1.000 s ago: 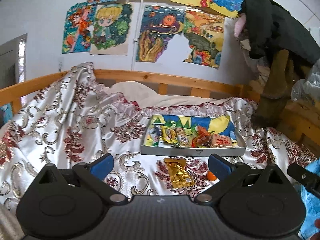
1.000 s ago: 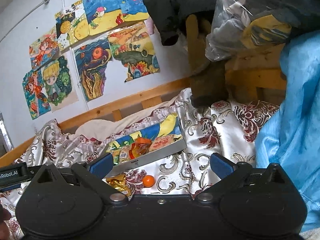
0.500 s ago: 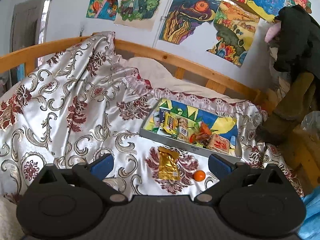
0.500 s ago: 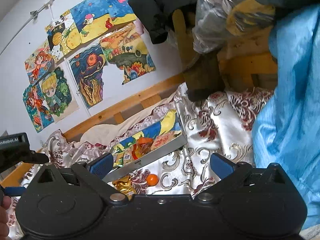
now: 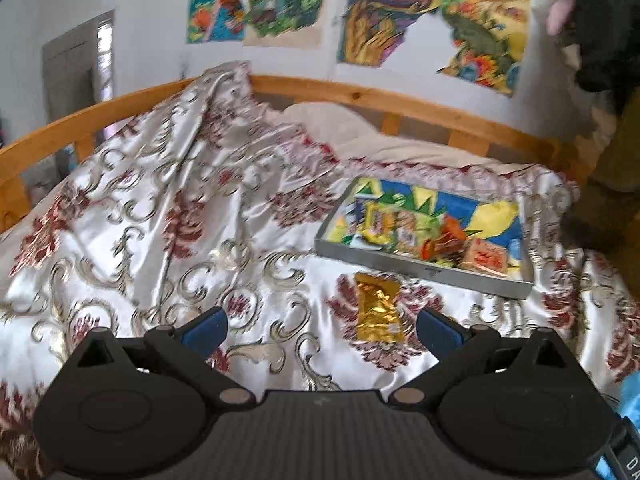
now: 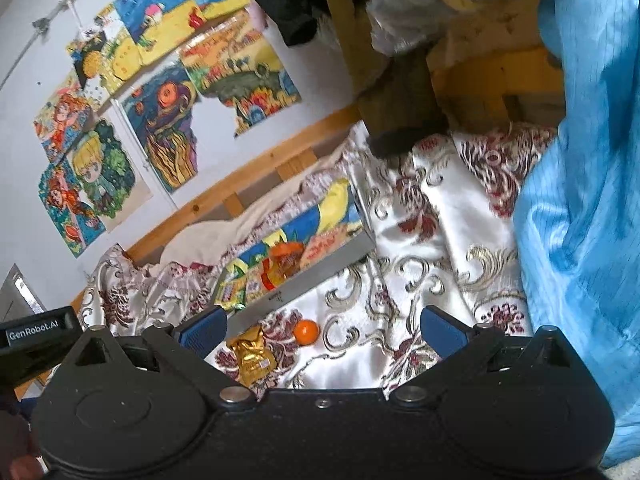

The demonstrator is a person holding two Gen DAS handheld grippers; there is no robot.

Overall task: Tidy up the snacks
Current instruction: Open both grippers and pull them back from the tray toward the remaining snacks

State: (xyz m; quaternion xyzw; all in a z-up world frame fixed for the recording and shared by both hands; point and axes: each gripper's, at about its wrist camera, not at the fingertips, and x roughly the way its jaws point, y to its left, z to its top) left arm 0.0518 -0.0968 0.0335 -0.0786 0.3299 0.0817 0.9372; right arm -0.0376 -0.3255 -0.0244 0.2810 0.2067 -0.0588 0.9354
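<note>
Across the satin floral bedspread (image 5: 168, 216), left tongs (image 5: 320, 326) gape empty just before the crinkled gold foil packet (image 5: 378, 308) lying near the shallow grey snack tray (image 5: 424, 270), while right tongs (image 6: 322, 326), equally spread, face the small orange fruit (image 6: 306, 331), which could roll on slippery folds.

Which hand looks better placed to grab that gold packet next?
Probably the left gripper: the gold packet lies almost straight ahead between its open fingers. For the right gripper, the packet sits off toward its left finger.
</note>
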